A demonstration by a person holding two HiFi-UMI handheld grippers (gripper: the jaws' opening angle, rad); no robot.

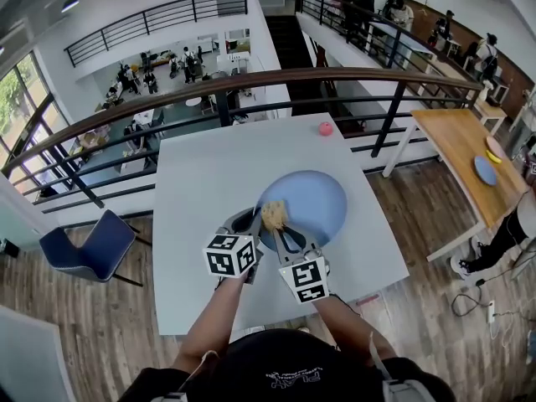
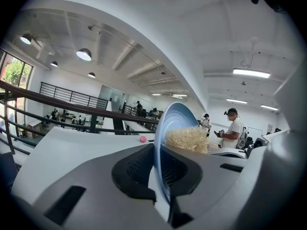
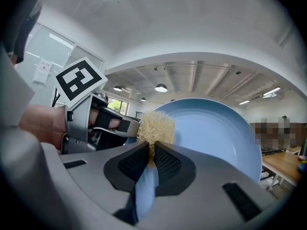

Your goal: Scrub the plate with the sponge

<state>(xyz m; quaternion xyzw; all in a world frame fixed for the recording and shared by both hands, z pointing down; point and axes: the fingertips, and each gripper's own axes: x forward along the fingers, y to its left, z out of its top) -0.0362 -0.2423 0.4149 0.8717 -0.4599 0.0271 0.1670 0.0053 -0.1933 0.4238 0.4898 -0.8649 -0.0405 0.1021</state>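
- The plate [image 1: 316,201], its near rim hidden in the head view, was clamped by the left gripper [image 2: 160,166].
- The sponge [image 3: 156,127] was pinched by the right gripper [image 3: 151,159] against the plate's face.

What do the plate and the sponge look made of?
The plate: smooth, even light blue with a soft sheen and thin rim; glazed ceramic or melamine, cannot tell which. The sponge: pale straw-coloured tangle of coarse fibres, matte, loofah-like; natural or synthetic is unclear.
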